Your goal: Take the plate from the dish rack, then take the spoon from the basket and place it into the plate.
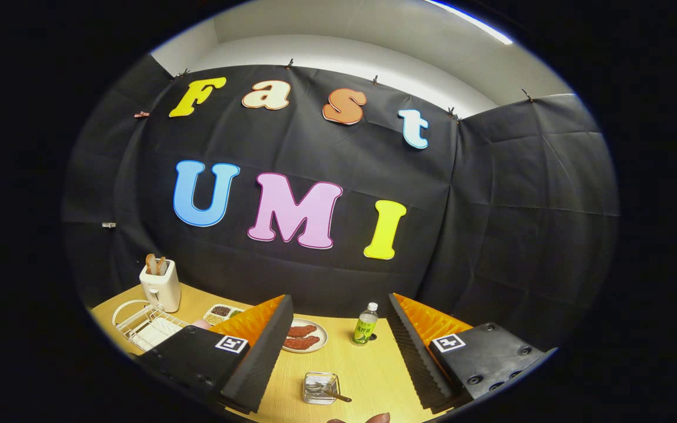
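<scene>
The first step looks barely begun: the gripper (338, 352) hangs above the bench (368, 370) with its fingers spread wide and nothing between them or touching them, pointed mostly at the wall rather than down at the things. The rack (147, 326), a white wire one, sits at the far left of the bench, just in front of a toaster (161, 285) with bread sticking out of it; a pale flat shape lies in the rack and is probably the plate (153, 333), though it is too small to tell for sure. The spoon (329, 390) lies in a small clear basket (321, 388) on the bench between the fingers and close below them. Beyond it is a dish (306, 336) with two reddish pieces on it, a green bottle (365, 324) to its right, and a small tray (221, 313) of dark bits near the toaster. By my judgement the next move calls for swinging left and tipping down toward the rack, lining the open fingers over the plate's rim before closing. The spoon comes after
</scene>
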Tool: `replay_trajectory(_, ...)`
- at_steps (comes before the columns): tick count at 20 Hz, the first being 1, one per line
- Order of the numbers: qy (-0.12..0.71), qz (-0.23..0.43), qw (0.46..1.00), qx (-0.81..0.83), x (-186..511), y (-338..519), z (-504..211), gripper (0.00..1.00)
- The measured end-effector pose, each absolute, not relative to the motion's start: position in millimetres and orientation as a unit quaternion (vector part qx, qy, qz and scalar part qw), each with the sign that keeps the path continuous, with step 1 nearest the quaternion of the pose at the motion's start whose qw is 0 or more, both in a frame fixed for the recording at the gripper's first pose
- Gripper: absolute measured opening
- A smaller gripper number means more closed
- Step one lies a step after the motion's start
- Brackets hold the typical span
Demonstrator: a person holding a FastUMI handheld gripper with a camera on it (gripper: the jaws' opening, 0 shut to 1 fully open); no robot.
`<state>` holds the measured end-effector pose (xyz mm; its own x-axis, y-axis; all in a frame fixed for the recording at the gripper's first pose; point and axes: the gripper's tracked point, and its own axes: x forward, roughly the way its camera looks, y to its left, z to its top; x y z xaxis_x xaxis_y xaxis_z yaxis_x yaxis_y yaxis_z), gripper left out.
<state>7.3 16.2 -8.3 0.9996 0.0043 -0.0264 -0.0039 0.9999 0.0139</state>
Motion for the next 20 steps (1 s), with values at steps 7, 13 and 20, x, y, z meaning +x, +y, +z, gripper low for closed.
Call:
replay_trajectory(7,0.027,0.041,0.998,0.024,10.4,63.4,-5.6,0.97)
replay_trajectory(13,0.133,0.134,0.981,0.031,11.6,149.9,-37.0,0.97)
replay_trajectory(20,0.286,0.166,0.943,0.048,22.5,232.8,-105.9,0.97)
